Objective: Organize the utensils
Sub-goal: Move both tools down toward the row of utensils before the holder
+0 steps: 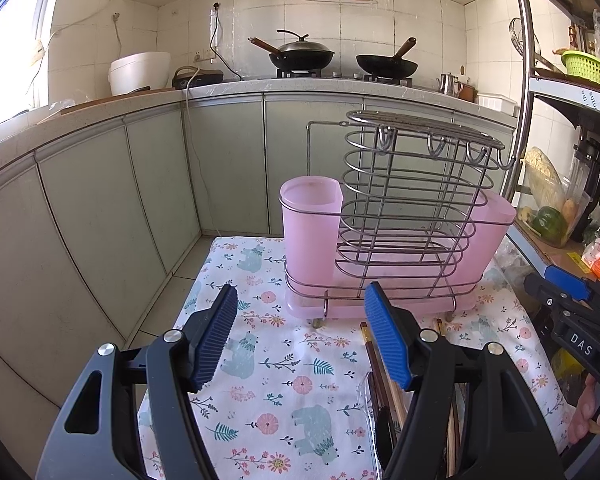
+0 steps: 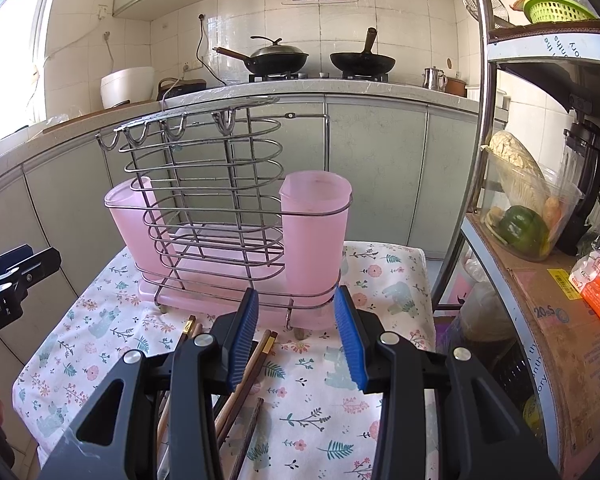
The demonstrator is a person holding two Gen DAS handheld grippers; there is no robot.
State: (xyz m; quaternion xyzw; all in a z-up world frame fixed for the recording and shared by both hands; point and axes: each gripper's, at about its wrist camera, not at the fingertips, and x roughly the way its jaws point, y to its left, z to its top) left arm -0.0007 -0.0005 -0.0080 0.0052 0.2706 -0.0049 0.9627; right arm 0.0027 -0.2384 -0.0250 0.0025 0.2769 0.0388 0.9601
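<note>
Both grippers hung open and empty over the cloth (image 2: pixel 320 404). The chopsticks (image 2: pixel 252 364) lay below the rack (image 2: pixel 220 216), long axes running toward it, just under the right gripper (image 2: pixel 300 340) and beside the left gripper (image 1: pixel 300 336). A spoon (image 1: pixel 366 404) perhaps lay alongside. The right seemed nearer.

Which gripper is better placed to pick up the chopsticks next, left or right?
Probably the right gripper: it is open, and the chopsticks lie just under and beside its left finger. The left gripper, also open, has mostly bare cloth between its fingers, with the chopsticks off by its right finger.
</note>
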